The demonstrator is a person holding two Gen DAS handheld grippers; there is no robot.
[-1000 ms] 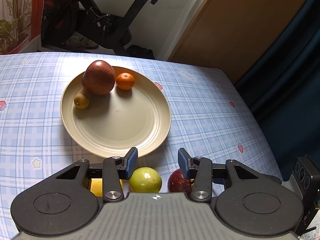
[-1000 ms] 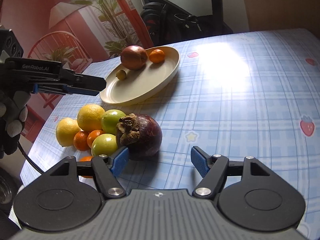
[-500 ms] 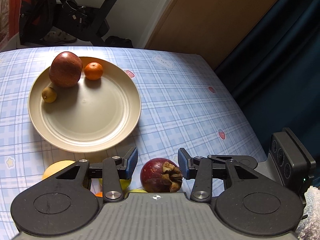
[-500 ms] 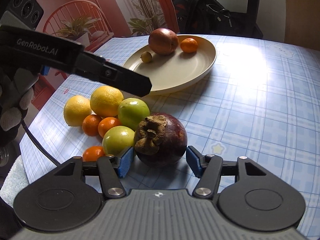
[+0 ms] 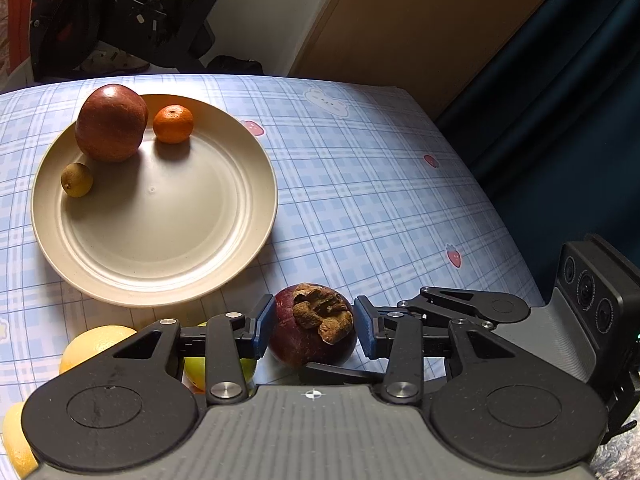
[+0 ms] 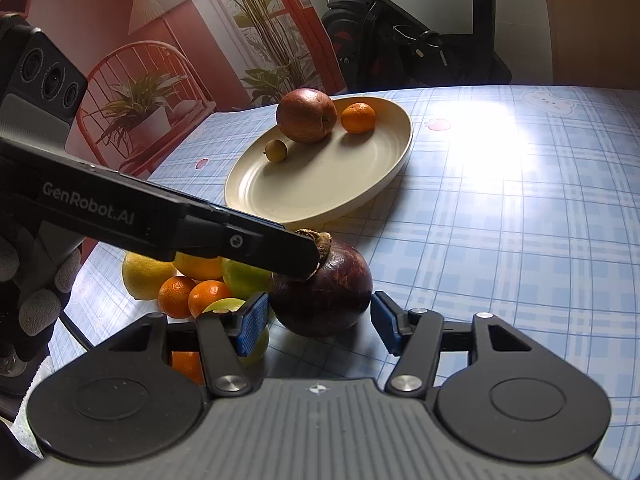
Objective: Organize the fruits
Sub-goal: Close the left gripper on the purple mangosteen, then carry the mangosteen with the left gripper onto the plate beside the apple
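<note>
We have both grippers around the mangosteen (image 5: pixel 313 325) at lower centre: the left gripper (image 5: pixel 314 324) brackets it from above, pads just beside its sides, open. The right gripper (image 6: pixel 320 320) also stands open, holding nothing. The plate (image 5: pixel 248 248) lies beyond, upper left.

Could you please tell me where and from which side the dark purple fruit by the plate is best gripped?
Grip the purple fruit across its round middle, below the dry brown cap, coming in level from the near side. The body is smooth and widest there; the cap is crumbly and points up. The right hand-held gripper already straddles it, open.
</note>
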